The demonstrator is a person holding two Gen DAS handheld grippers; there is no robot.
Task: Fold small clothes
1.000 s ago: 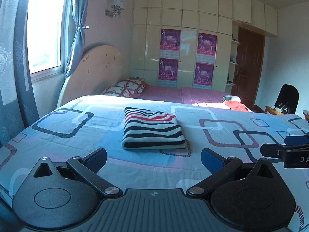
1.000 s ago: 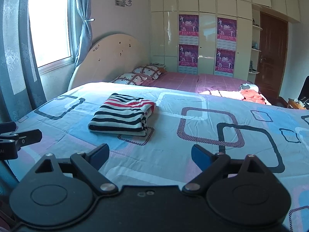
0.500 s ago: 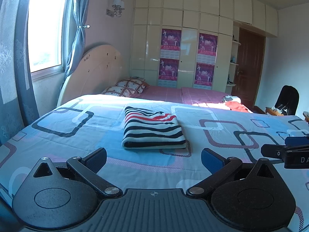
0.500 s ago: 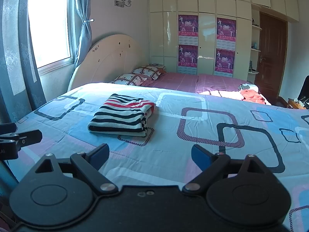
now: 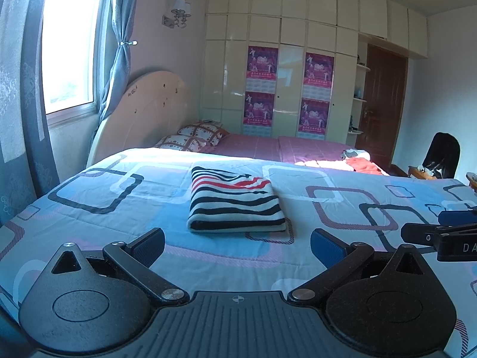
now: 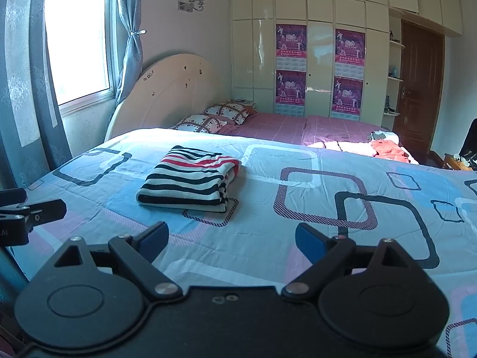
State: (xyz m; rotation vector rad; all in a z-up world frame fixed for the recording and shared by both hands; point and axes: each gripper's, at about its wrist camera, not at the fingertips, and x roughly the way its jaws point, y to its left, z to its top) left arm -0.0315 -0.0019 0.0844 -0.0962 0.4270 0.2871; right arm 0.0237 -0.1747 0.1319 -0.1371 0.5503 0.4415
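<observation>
A striped garment, white with black and red bands, lies folded into a neat rectangle on the patterned blue quilt. The right wrist view has the same striped garment ahead and to the left. My left gripper hovers open just short of the garment's near edge, nothing between its blue pads. My right gripper is open too, over bare quilt to the right of the garment. Each gripper's tip shows at the edge of the other's view.
More clothes, an orange piece among them, lie at the far right edge of the bed. Two checked pillows rest by the headboard. A window with curtains is on the left, wardrobes and a door behind, a dark chair at the right.
</observation>
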